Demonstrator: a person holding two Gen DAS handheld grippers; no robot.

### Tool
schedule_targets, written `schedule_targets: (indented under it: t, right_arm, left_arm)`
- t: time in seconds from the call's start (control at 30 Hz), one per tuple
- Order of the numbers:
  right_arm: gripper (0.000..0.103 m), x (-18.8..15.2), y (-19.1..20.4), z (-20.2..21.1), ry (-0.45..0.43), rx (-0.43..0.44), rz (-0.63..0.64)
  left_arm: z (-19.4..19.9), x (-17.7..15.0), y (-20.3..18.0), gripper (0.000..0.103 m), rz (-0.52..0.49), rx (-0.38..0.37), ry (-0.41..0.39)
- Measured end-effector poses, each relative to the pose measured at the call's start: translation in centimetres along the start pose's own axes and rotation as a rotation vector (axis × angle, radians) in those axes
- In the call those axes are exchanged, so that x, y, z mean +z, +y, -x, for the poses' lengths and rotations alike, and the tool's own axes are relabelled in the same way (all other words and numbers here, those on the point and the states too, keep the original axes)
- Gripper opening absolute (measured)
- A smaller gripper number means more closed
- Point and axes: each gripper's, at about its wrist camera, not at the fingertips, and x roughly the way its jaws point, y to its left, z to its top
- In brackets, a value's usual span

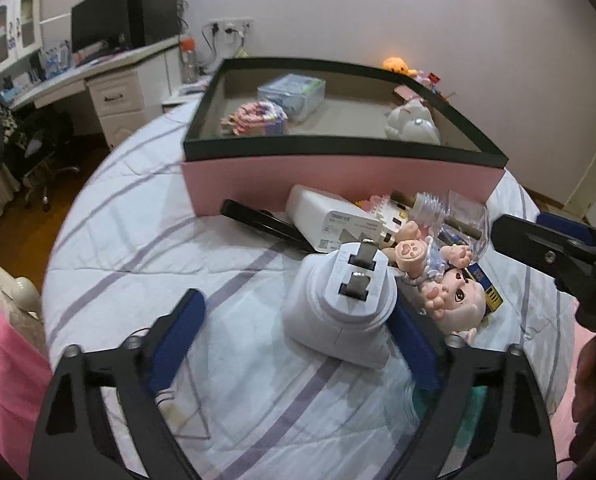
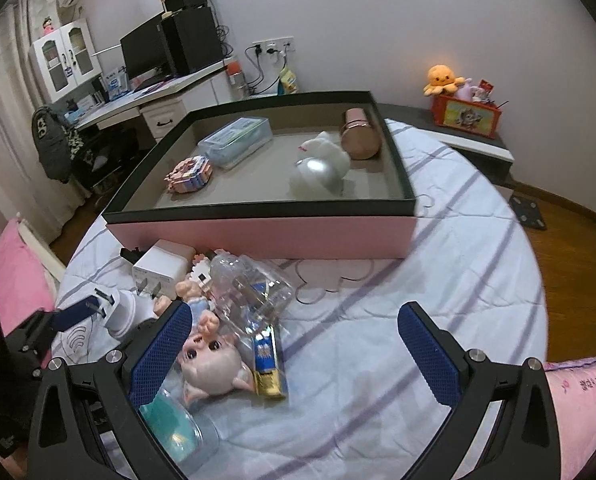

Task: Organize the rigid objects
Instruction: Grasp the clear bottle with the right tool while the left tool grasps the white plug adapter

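Note:
A pink box with a dark rim (image 1: 338,168) (image 2: 257,236) stands on the striped bed and holds several items. In front of it lies a pile: a white charger (image 1: 330,216) (image 2: 161,266), a doll (image 1: 454,296) (image 2: 211,364), a clear bottle (image 1: 454,216) (image 2: 249,292) and a gold-blue tube (image 2: 267,364). A white plug adapter (image 1: 342,304) (image 2: 119,312) stands prongs-up between my left gripper's (image 1: 298,320) open fingers; the right pad is next to it. My right gripper (image 2: 293,332) is open and empty, its left finger beside the doll.
Inside the box lie a clear plastic case (image 2: 233,140), a pink block toy (image 2: 189,174), a white plush (image 2: 322,164) and a pink cylinder (image 2: 360,136). A teal-capped clear container (image 2: 177,428) lies near the right gripper. A desk (image 2: 149,100) stands beyond the bed.

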Motion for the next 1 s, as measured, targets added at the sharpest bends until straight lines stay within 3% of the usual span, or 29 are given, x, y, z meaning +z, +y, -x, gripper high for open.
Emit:
schedule_targets:
  t: [0.27, 0.37, 0.47, 1.0]
  right_arm:
    - [0.092, 1.0, 0.5, -3.1, 0.046, 0.059, 0.011]
    - [0.067, 1.1, 0.7, -4.1, 0.07, 0.098, 0.019]
    - [0.054, 1.0, 0.8, -4.5, 0.074, 0.14, 0.024]
    - [0.054, 0.4, 0.4, -1.1, 0.016, 0.142, 0.005]
  left_arm:
    - [-1.1, 0.3, -0.8, 0.049, -0.035, -0.072, 0.016]
    - [-1.2, 0.5, -0.8, 0.048, -0.038, -0.084, 0.017]
    - [-1.1, 0.5, -0.6, 0.048, -0.033, -0.091, 0.018]
    - [1.6, 0.5, 0.9, 0.048, 0.005, -0.053, -0.029]
